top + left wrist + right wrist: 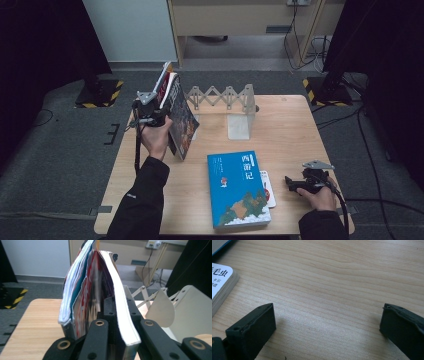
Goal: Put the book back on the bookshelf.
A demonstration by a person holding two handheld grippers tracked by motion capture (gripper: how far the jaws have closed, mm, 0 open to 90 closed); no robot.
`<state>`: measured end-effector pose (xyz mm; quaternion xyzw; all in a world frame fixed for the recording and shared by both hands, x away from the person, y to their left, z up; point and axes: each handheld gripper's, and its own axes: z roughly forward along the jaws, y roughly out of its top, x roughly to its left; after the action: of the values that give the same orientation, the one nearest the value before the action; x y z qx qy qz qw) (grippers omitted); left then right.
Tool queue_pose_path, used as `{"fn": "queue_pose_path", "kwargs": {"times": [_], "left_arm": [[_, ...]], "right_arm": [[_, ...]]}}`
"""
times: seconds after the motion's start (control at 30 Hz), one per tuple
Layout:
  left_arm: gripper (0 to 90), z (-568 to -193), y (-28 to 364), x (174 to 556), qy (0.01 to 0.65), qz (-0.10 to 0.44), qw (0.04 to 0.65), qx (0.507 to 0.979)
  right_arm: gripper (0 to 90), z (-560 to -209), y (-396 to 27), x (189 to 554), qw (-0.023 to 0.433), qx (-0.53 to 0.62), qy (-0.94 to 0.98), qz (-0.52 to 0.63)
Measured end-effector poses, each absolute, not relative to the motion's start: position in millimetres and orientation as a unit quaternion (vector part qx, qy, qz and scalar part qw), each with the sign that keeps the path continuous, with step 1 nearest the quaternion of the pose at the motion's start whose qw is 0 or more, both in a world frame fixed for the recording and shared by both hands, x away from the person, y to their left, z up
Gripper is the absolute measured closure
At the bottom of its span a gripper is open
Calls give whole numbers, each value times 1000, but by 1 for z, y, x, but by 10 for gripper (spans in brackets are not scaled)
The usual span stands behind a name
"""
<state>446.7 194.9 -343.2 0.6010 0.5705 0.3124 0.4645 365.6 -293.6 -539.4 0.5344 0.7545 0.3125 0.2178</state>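
Several books stand upright and leaning at the table's left. My left gripper [150, 117] is shut on the nearest of them, a thick paperback with a colourful cover [180, 117]. In the left gripper view its white page edge [117, 295] runs between my black jaws [120, 312], and thinner books [75, 295] lean against it on the left. A blue book [237, 189] lies flat near the front edge. My right gripper [292, 184] rests open on the table at the right, its jaws [328, 320] wide apart over bare wood.
A folding accordion book rack [220, 96] with a white end plate [240, 120] stands at the back of the wooden table [290, 130]; the plate [160, 307] is to the right of the held book. A small white book [268, 190] pokes out from under the blue one, its corner [222, 282] left of my right jaws.
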Motion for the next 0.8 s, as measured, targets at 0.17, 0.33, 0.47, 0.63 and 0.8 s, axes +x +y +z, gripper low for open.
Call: {"fn": "queue_pose_path", "kwargs": {"times": [0.17, 0.33, 0.47, 0.63, 0.8], "left_arm": [[822, -340, 199, 449, 572, 292, 487, 592], [823, -331, 196, 450, 565, 305, 493, 587], [822, -325, 194, 454, 563, 317, 496, 580], [822, -326, 191, 454, 560, 325, 488, 586], [822, -325, 187, 448, 551, 327, 488, 594]], "right_arm": [[4, -539, -294, 366, 218, 535, 754, 313], [4, -539, -294, 366, 218, 535, 754, 313], [4, -539, -294, 366, 217, 535, 754, 312], [4, -539, -294, 366, 218, 535, 754, 313], [4, -539, -294, 366, 217, 535, 754, 312]]}}
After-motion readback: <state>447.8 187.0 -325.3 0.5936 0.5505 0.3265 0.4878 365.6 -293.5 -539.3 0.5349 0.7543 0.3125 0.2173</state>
